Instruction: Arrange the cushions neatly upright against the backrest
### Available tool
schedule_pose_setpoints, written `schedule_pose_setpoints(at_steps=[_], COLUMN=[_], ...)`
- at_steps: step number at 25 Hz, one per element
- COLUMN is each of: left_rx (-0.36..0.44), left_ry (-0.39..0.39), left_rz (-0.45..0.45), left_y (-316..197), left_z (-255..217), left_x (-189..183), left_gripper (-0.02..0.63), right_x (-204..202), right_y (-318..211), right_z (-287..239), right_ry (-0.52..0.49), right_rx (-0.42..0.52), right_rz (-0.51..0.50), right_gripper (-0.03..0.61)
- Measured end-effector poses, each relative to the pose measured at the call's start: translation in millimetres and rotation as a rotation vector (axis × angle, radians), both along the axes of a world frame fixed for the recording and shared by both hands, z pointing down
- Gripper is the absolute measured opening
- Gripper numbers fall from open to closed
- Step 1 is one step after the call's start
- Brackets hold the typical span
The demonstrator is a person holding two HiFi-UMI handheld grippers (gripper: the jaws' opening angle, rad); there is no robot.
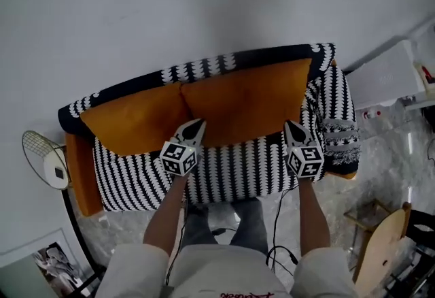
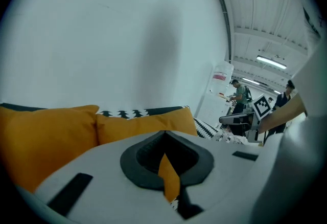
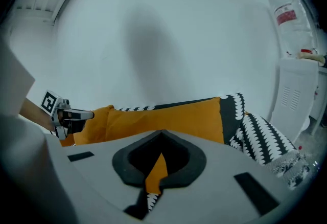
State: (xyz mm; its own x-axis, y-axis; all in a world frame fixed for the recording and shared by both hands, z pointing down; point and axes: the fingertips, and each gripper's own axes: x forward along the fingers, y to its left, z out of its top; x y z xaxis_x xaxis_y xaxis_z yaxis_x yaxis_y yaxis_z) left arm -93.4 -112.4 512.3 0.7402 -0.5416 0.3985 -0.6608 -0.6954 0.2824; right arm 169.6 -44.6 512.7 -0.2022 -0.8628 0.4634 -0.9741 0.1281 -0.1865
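Right hand-held gripper [image 1: 292, 128], closed, faces plump orange cushion [image 1: 248, 103].

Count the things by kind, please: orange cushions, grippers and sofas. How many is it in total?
Orange cushions: 2, the left cushion and the right cushion, both upright against the backrest.
Grippers: 2, the left gripper and the right gripper, each shut on the right cushion's lower edge.
Sofas: 1, the sofa.
Total: 5.
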Motion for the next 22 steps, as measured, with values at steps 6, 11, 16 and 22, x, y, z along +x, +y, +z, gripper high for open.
schedule_pose_setpoints(at_steps=[6, 11, 16, 22], left_rx=[0.019, 0.048, 0.052, 0.113], left_ry=[0.037, 0.094, 0.138, 0.167], left_rz=[0.229, 0.482, 0.611, 0.743], left_y=[22.8, 63.8, 131.2, 191.0], left_z=[-19.2, -49.1, -83.6, -137.8], left_x=[104.7, 209.4, 245.6, 214.2], left_gripper=[0.029, 0.029, 0.029, 0.029], right_x=[79.3, 142.3, 143.9, 78.6], right_y=[75.5, 178.1, 270.6, 333.8], right_z=[-23.4, -53.3, -79.1, -127.7], right_ry=[0.024, 0.059, 0.042, 0.063], right_rx=[0.023, 0.057, 0.081, 0.137], right_rz=[0.233, 0.511, 0.685, 0.808], right_gripper=[0.028, 0.026, 0.026, 0.026])
